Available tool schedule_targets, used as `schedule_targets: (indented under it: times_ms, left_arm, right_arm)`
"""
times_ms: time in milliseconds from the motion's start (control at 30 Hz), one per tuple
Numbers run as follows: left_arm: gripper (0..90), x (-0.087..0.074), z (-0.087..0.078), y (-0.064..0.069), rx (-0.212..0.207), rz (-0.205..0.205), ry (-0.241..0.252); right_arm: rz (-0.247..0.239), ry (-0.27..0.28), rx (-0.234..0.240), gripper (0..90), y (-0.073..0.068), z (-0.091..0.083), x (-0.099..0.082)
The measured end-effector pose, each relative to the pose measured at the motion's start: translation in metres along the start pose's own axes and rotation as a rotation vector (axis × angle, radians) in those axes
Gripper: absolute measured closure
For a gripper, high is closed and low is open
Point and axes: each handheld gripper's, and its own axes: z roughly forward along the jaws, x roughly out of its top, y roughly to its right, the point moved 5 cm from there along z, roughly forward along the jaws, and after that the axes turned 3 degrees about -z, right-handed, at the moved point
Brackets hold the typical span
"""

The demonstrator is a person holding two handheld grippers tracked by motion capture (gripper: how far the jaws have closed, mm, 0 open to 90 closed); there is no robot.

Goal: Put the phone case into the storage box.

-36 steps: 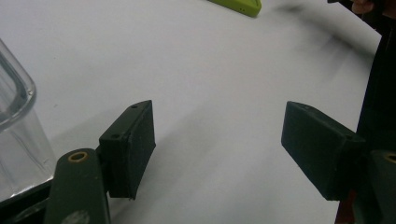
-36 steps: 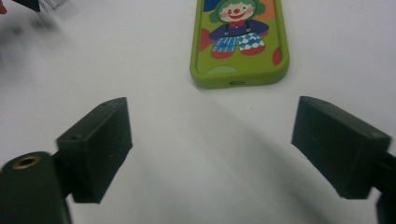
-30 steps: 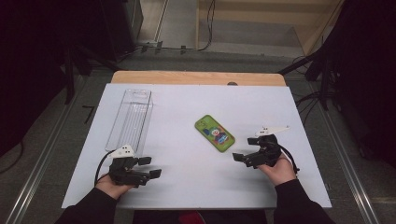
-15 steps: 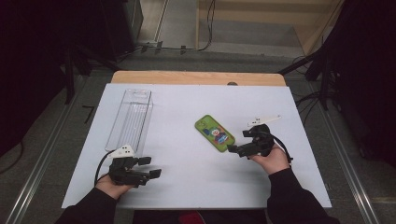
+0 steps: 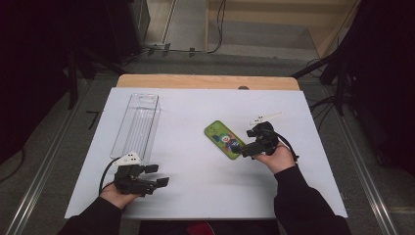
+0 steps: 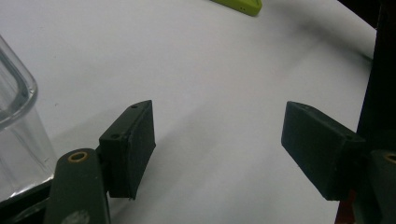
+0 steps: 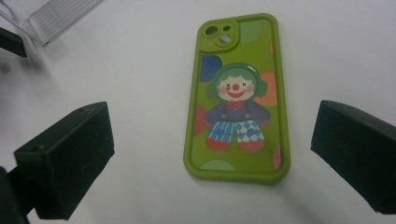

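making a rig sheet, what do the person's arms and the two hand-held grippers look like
Both arms wear dark long sleeves. The left hand-held gripper is black, with a grey three-cornered plate on top and a black cable looping from it. The right hand-held gripper is also black, with a pale plate and a black cable. The jaws end in blocky black pads on arms with brass-ringed screw holes.

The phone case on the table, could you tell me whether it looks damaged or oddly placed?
Nothing stands out. The green phone case lies flat and whole on the white table, at an angle to its edges, apart from the clear box.
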Motion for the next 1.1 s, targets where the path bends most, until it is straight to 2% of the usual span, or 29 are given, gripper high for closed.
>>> schedule_targets:
  times_ms: [533,633,1100]
  left_arm:
    - [26.3,0.000,0.000,0.000,-0.001,0.000,0.000]
    - [26.3,0.000,0.000,0.000,0.000,0.000,-0.001]
    - [26.3,0.000,0.000,-0.001,-0.001,0.002,0.002]
  right_arm:
    - [-0.038,-0.014,0.004,0.0,-0.002,0.021,0.028]
    - [-0.055,-0.021,-0.002,0.0,-0.001,0.026,0.032]
    - [-0.073,-0.031,-0.022,0.0,-0.001,0.047,0.048]
